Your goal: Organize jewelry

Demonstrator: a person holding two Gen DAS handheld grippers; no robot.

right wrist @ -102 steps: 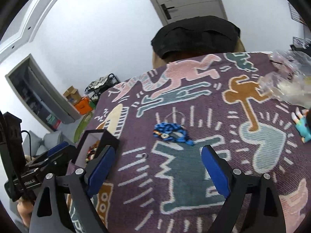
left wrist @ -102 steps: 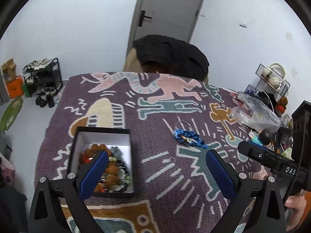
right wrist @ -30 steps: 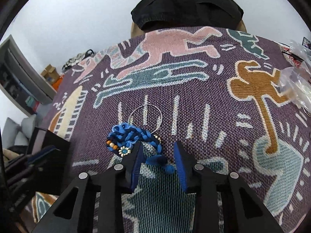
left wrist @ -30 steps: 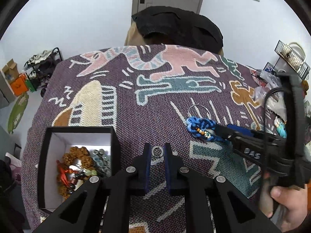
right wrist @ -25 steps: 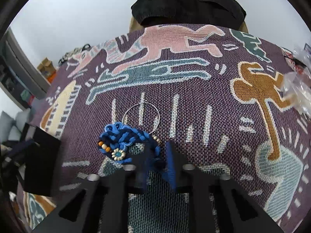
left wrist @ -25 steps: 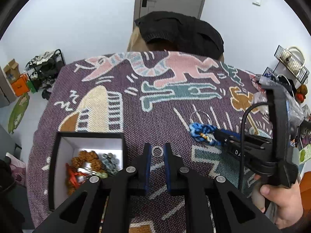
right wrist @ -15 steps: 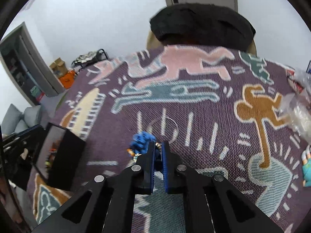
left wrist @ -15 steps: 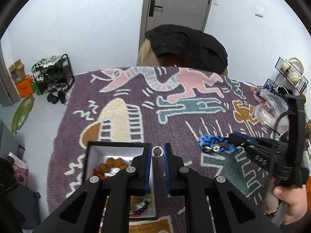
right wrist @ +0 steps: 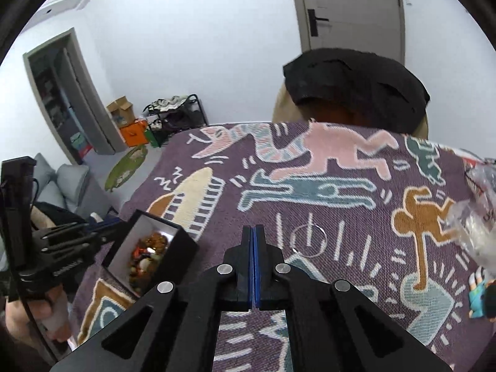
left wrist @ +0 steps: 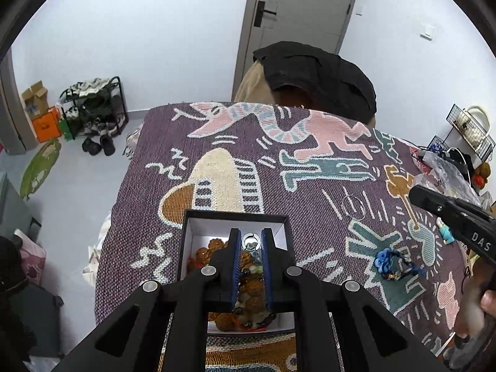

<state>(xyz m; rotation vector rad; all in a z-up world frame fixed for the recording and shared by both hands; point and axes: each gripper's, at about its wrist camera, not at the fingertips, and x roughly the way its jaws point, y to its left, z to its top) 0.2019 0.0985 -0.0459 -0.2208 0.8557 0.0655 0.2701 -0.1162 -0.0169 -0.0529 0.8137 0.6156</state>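
My left gripper [left wrist: 251,243] is shut on a small silver ring [left wrist: 251,241], held over the open black box [left wrist: 235,215]. The white-lined box holds brown, green and red beads. My right gripper [right wrist: 253,232] is raised above the cloth, its blue pads pressed together with nothing visible between them. A blue braided bracelet [left wrist: 393,263] lies on the patterned cloth, below the right gripper [left wrist: 415,193] as the left wrist view shows it. A thin wire hoop [right wrist: 308,241] lies flat beyond the right fingertips. The box [right wrist: 186,243] and left gripper [right wrist: 99,223] show at the left of the right wrist view.
A purple patterned cloth [left wrist: 217,142] covers the table. A clear plastic bag [right wrist: 474,223] and a small toy figure [right wrist: 479,294] sit at the right edge. A chair draped with a black garment [left wrist: 313,74] stands behind the table. A shoe rack [left wrist: 93,108] is on the floor at left.
The left gripper carried the ring off the cloth and left to above the box. The right gripper shut at the bracelet's tail and rose; the bracelet no longer shows at its tips.
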